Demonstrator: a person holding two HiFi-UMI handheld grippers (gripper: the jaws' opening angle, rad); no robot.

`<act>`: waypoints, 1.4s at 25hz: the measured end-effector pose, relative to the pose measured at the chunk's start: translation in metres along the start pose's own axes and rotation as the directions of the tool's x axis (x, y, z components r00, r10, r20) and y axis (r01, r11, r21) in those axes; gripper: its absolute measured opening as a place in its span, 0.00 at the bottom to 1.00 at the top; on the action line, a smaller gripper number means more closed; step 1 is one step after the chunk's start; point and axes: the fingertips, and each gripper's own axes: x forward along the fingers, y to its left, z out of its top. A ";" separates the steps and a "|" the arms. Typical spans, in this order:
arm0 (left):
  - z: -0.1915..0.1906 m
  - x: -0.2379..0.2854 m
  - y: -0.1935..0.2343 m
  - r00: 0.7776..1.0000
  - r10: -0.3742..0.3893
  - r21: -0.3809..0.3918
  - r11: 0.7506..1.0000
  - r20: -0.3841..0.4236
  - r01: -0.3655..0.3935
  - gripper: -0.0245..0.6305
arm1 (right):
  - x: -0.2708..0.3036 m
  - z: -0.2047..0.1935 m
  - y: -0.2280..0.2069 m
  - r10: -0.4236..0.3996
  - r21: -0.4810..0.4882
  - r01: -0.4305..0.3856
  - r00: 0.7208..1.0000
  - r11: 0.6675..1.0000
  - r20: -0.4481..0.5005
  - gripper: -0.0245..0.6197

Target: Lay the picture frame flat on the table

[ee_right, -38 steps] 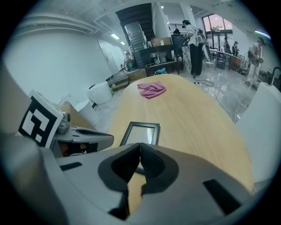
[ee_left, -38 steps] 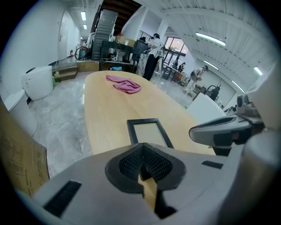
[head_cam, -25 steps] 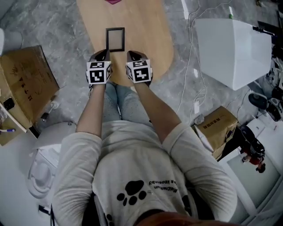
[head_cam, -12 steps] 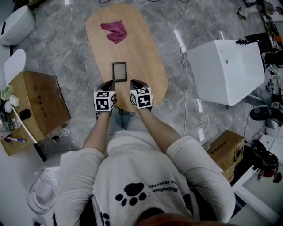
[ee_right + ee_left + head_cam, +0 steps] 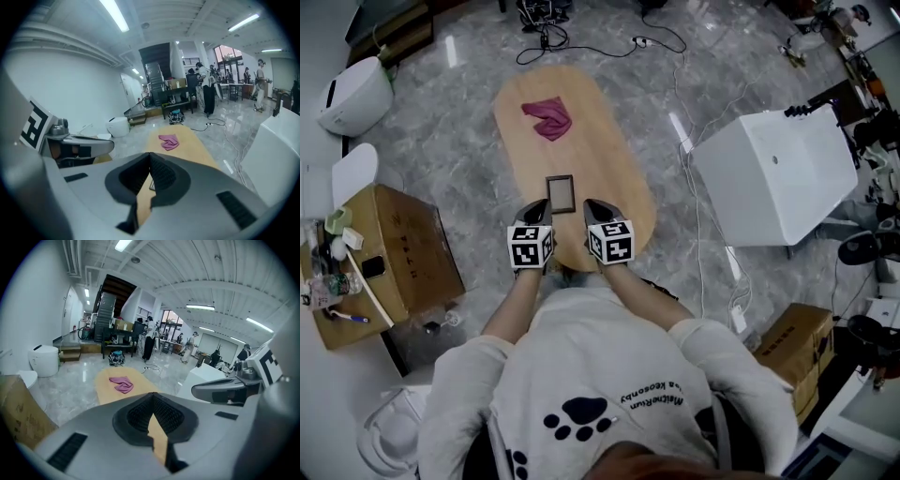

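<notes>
Lying flat, head view: picture frame (image 5: 561,193)

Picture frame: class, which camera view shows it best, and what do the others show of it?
The head view: it shows the whole picture frame from above, lying flat on the wooden table. The right gripper view catches only a sliver of it, low in the picture; the left gripper view shows none of it.
</notes>
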 end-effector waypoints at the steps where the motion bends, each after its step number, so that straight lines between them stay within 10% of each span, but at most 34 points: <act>1: 0.006 -0.004 -0.002 1.000 0.003 0.005 1.000 0.017 -0.003 0.05 | -0.005 0.007 0.002 0.004 -0.006 -0.004 1.000 1.000 0.022 0.05; 20: 0.150 -0.099 -0.034 0.920 0.025 0.091 0.994 0.391 -0.066 0.05 | -0.099 0.160 0.043 0.092 -0.198 -0.006 0.900 0.980 0.426 0.05; 35: 0.215 -0.159 -0.069 0.826 0.005 0.169 0.978 0.564 -0.122 0.05 | -0.158 0.220 0.066 0.123 -0.285 0.055 0.813 0.957 0.570 0.05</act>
